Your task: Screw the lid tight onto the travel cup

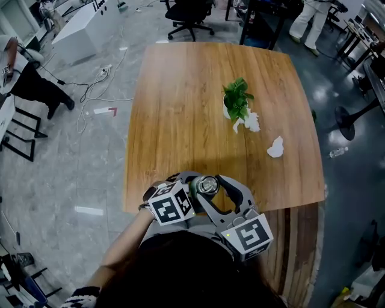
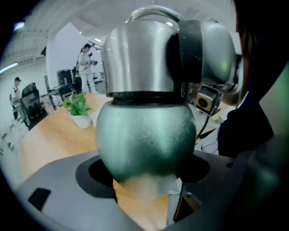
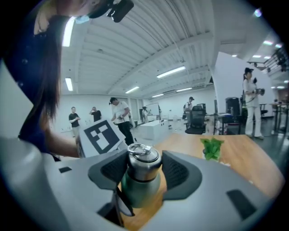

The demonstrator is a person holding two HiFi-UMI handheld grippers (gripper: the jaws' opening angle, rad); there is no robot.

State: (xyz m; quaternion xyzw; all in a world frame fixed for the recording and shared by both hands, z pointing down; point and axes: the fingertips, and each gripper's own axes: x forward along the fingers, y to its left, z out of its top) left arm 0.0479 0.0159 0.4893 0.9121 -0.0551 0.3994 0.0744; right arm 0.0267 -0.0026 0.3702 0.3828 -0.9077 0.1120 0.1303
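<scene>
Right now you hold the cup (image 1: 206, 185) close to your body, over the near edge of the bench (image 1: 180, 120). It has a rounded, matte green body and a brushed steel lid (image 3: 143, 162). A small wire ring (image 3: 137, 149) lies on top of the lid, and a dark seam runs where lid meets body. Your left tongs (image 2: 145, 173) are closed on the green body, low down, with both dark pads pressed against it. Your right tongs (image 3: 142, 170) are closed on the steel lid, one pad on each side. Wood shows under the cup, but whether its base touches the bench I cannot tell.

Nearly all of the wooden top ahead of you lies bare. The left edge of the bench drops to a grey floor with loose cables (image 1: 90, 90). The right edge borders darker floor. An office chair (image 1: 189, 18) stands past the far edge.

Toward the far right of the bench, a small white pot (image 1: 227, 111) holds a leafy green plant (image 1: 236, 99). A white scrap (image 1: 251, 122) lies just beside the pot. A crumpled piece of paper (image 1: 275, 147) lies nearer you, apart from both. The lid hides what is inside the cup.
</scene>
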